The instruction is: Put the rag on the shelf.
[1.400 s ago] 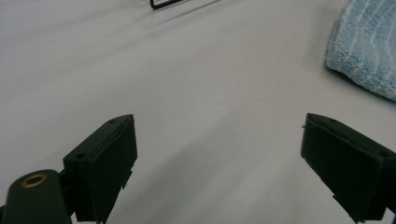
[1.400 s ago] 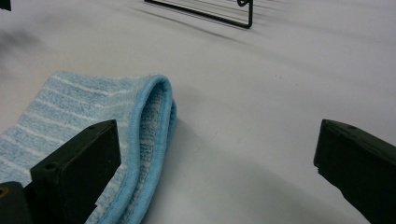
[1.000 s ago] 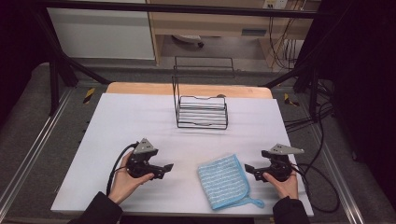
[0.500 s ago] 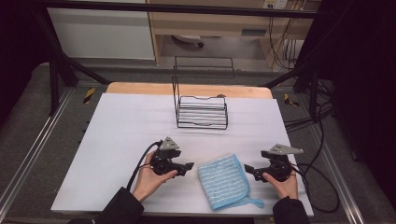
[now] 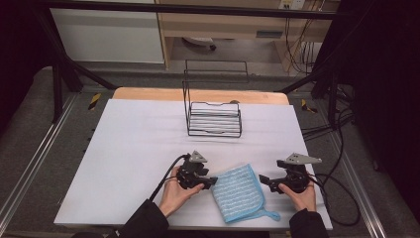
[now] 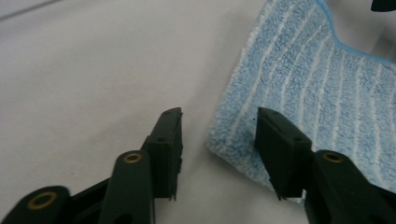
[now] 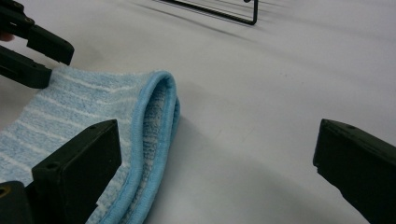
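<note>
Left tool moved in to the cloth

Left tool (image 5: 210, 182) slid across the bench from its left part to the near-left corner of the blue cloth (image 5: 239, 191); jaws have just been closing, cloth corner between them, pads not yet pressing.

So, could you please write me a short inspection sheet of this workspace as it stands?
Surface: white table sheet, flat; wooden edge at the far side.
Job's things: folded blue striped cloth with a hanging loop, lying near the front edge.
Clutter: black wire rack standing at the far middle.
Grippers: left gripper at the cloth's left corner, jaws just closing, corner between them, not yet pinched; right gripper open beside the cloth's right fold.
Cables: one trails from each gripper; more hang at the far right.
Surroundings: dark frame, grey floor.
</note>
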A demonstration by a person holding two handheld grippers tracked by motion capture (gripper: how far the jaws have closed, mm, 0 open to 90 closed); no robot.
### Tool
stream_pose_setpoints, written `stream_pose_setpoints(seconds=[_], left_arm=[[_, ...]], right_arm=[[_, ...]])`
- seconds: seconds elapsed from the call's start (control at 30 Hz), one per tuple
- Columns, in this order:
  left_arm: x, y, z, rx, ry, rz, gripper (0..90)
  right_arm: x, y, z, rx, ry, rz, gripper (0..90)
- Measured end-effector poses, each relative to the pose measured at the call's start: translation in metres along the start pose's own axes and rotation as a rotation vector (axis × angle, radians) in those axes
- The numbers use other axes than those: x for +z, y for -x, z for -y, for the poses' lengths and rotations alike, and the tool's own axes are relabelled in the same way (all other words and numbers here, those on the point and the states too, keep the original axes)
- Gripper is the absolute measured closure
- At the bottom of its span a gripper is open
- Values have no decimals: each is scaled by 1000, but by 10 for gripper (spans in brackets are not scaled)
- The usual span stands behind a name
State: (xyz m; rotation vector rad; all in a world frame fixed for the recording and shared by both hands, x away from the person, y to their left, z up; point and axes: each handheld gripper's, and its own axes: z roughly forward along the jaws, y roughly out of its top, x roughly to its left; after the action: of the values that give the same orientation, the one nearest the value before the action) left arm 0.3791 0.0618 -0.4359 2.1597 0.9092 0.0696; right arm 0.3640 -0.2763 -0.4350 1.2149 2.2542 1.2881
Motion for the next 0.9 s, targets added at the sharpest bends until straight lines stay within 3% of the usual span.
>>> stream_pose_setpoints(seconds=[0.13,0.4,0.6,0.9], left_arm=[[5,3,1,-4,-18,9,631],[11,7,2,-4,-39,6,693],[11,9,1,-9,-43,1,810],[3,10,-2,23,-39,-6,843]], right_arm=[[0,0,0,1,-4,-3,16],[1,0,0,-5,-6,-4,18],[1,0,0,-5,-9,-4,20],[2,-2,0,0,-11,-6,20]])
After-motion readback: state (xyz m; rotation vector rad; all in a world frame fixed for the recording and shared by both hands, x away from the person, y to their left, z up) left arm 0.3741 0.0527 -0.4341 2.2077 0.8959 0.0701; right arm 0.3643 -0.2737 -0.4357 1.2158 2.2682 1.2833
